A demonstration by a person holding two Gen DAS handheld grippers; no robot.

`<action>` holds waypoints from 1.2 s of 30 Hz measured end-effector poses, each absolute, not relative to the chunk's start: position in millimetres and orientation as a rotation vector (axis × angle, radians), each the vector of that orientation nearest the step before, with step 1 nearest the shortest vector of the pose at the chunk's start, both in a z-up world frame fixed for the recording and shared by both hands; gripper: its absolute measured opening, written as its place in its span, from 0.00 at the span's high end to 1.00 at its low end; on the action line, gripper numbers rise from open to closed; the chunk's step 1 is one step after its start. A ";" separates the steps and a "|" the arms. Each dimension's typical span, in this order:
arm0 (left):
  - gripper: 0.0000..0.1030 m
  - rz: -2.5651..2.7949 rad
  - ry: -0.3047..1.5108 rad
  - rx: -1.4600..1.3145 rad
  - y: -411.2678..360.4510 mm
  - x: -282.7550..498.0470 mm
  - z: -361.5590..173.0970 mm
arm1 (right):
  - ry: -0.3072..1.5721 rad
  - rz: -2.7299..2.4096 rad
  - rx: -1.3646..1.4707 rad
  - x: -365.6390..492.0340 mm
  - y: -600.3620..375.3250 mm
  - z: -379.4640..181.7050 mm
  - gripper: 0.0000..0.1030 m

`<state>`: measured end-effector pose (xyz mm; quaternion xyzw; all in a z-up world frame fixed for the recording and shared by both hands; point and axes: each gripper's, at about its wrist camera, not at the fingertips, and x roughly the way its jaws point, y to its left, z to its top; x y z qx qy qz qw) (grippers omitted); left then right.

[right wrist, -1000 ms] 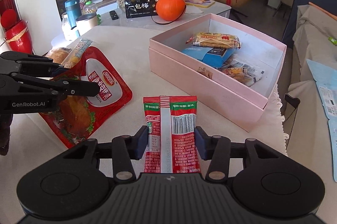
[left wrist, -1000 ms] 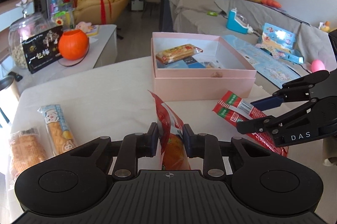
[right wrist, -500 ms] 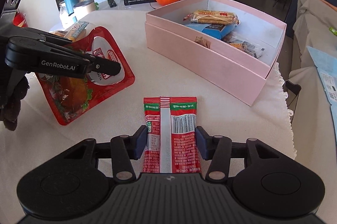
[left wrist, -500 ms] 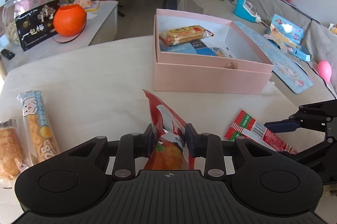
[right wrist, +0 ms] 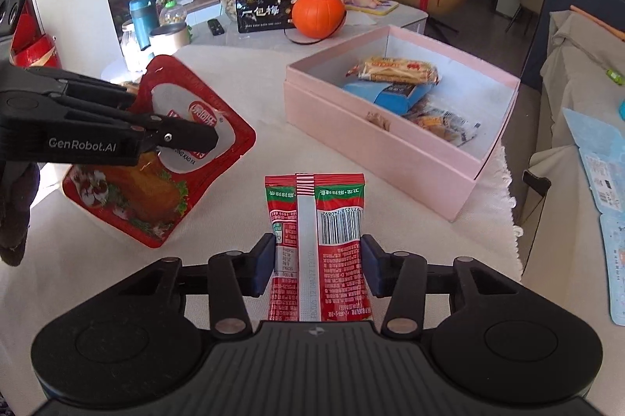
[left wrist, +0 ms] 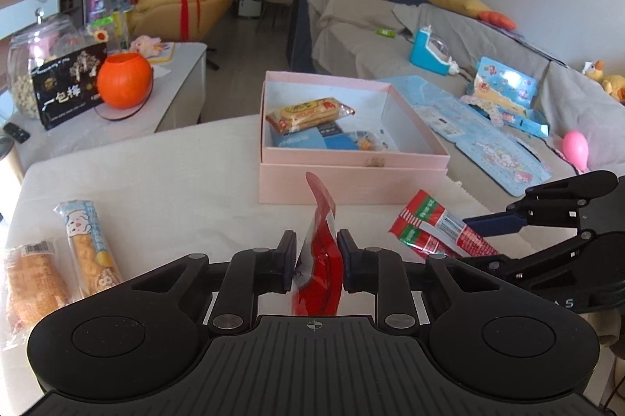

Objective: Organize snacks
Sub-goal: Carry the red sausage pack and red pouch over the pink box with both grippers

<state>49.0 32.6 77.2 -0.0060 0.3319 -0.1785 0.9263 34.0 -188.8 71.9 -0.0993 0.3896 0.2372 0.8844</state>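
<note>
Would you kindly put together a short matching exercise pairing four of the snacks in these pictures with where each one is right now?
Things:
1. red chicken pouch
2. red and green packet
3. blue packet
4. puppy-print snack bar

Places:
A. lying inside the pink box
B. lying on the white tablecloth
C. gripped in the left claw
D. gripped in the right claw

Pairs: 1-C, 2-D, 3-A, 4-B

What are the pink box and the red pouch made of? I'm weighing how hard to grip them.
Pink box: looks like rigid matte cardboard, straight walls, white inside. Red pouch: glossy flexible plastic film, probably; it shines and bends in the left gripper.
</note>
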 end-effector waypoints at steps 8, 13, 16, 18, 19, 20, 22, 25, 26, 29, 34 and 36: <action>0.74 -0.408 0.538 -0.019 25.6 34.1 127.7 | 0.662 0.447 -0.127 28.2 -211.4 130.2 0.55; 0.74 -0.433 0.398 -0.053 16.2 60.6 175.2 | 0.549 0.398 -0.056 47.6 -229.2 183.0 0.55; 0.74 -0.491 0.354 -0.157 8.0 95.9 187.4 | 0.470 0.356 -0.019 69.6 -238.1 214.9 0.55; 0.73 -0.534 0.331 -0.256 3.1 127.1 183.7 | 0.424 0.321 -0.007 84.8 -242.9 228.9 0.55; 0.73 -0.554 0.342 -0.310 2.2 145.2 177.6 | 0.413 0.308 0.003 93.7 -244.5 233.1 0.55; 0.73 -0.563 0.385 -0.375 2.7 166.6 168.1 | 0.411 0.299 0.015 102.9 -245.8 235.3 0.55; 0.72 -0.529 0.479 -0.459 7.0 195.5 148.1 | 0.433 0.273 0.040 125.9 -246.7 233.0 0.55; 0.72 -0.447 0.482 -0.470 28.7 199.1 127.7 | 0.503 0.269 0.056 158.7 -244.1 215.8 0.54; 0.72 -0.422 0.482 -0.454 38.9 194.8 123.7 | 0.531 0.280 0.060 169.0 -242.0 208.4 0.51; 0.72 -0.322 0.480 -0.377 73.4 171.5 117.0 | 0.622 0.311 0.089 197.8 -234.2 182.6 0.44; 0.72 -0.036 0.488 -0.259 140.6 111.2 96.5 | 0.687 0.306 0.093 202.2 -215.7 150.1 0.42; 0.72 0.104 0.477 -0.256 167.8 91.7 83.0 | 0.699 0.305 0.080 195.7 -204.8 139.7 0.39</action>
